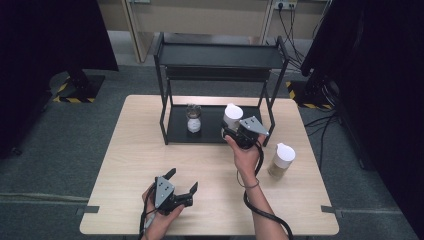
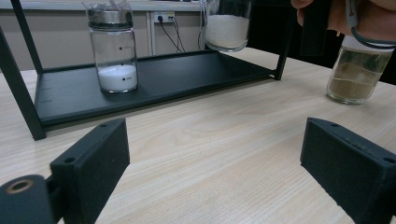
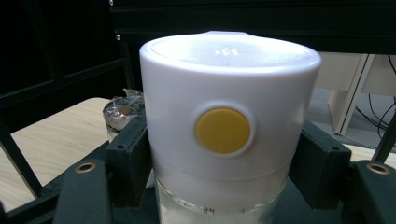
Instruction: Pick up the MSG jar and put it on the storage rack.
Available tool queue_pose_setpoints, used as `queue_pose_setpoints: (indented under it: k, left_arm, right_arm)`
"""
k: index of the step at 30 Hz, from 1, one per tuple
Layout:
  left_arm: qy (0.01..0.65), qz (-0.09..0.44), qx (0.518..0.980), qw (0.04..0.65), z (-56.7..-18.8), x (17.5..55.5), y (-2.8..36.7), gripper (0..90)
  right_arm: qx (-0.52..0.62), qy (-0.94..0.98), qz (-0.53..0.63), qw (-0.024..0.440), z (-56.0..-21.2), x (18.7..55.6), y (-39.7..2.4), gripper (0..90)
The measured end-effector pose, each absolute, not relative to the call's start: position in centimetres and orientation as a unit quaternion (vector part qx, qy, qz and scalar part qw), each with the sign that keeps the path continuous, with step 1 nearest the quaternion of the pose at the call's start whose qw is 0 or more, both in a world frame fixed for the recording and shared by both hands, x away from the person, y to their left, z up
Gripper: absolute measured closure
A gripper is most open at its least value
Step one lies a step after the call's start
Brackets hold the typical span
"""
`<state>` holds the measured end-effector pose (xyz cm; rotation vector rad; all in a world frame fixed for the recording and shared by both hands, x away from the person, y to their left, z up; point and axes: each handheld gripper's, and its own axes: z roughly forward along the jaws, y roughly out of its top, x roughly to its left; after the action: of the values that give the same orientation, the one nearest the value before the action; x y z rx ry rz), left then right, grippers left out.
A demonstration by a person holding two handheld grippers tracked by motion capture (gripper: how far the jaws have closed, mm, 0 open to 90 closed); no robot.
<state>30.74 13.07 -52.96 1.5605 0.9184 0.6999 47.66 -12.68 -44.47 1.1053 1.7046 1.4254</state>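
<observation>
Pale wood showed bare across most of the desk (image 1: pixel 135 165), with open room along its near and left edges. Toward the far edge stood a black two-tier shelf rack (image 1: pixel 220 55), its four posts framing the low bottom tray. The right gripper (image 1: pixel 239 131) was clamped on a white-capped jar (image 1: pixel 232 115), jaws pressing both sides just under the cap; in the right gripper view the white-capped jar (image 3: pixel 224 126) showed a yellow dot on its cap and clear glass below. It was held at the right front of the rack's bottom tray, close to the front right post; the left gripper view showed its base raised off the tray. On the tray to the left, well apart, stood a foil-topped jar (image 1: pixel 193 119) with white powder in its bottom. Outside the rack, near the desk's right edge, a brown-filled jar (image 1: pixel 281 160) with a white cap stood just beside the person's right forearm. The left gripper (image 1: pixel 182 187) rested low near the front edge, jaws wide apart with nothing between them, bare wood ahead of it.
</observation>
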Motion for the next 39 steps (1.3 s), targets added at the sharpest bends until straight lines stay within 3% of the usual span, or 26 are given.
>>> queue_pose_setpoints:
  k: [39]
  left_arm:
    - [0.393, 0.296, 0.662, 0.565, -53.0, 30.7, 13.1, 7.6]
  right_arm:
    - [0.432, 0.660, 0.529, 0.313, -45.6, 50.8, -11.0, 30.8]
